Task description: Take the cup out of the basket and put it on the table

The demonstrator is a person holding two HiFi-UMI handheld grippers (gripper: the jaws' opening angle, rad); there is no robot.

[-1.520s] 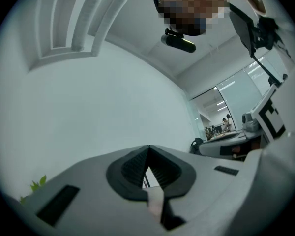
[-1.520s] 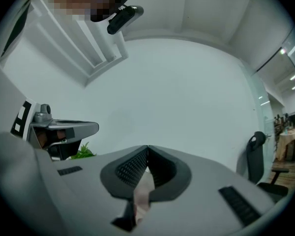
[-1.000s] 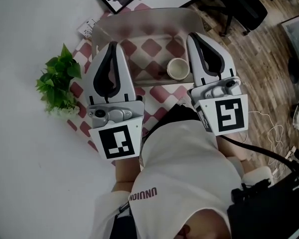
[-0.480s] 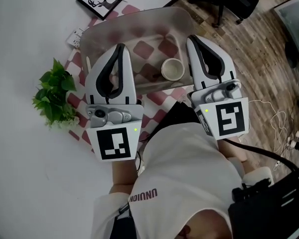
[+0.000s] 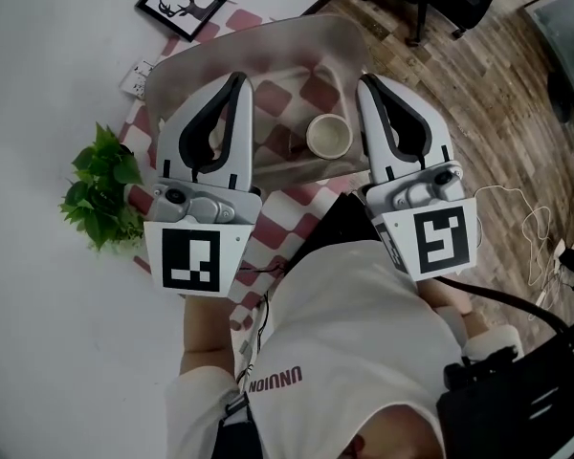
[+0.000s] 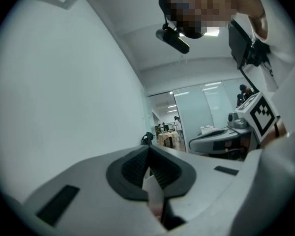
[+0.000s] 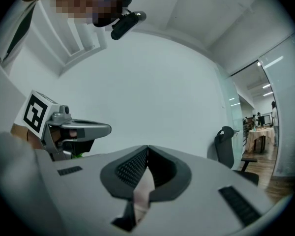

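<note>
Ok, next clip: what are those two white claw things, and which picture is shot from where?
No robot here: a person holds a white two-jaw tool in each hand, the left hand-held gripper and the right hand-held gripper. The wide picture comes from a camera on the person's head, looking down; the two round ones from cameras riding on each hand-held gripper, looking along its jaws. Both pairs of jaws are shut, holding nothing. A cream round cup stands in a translucent plastic basket on a red-and-white checked cloth, with a green leafy plant and a black-framed deer picture beside.
</note>
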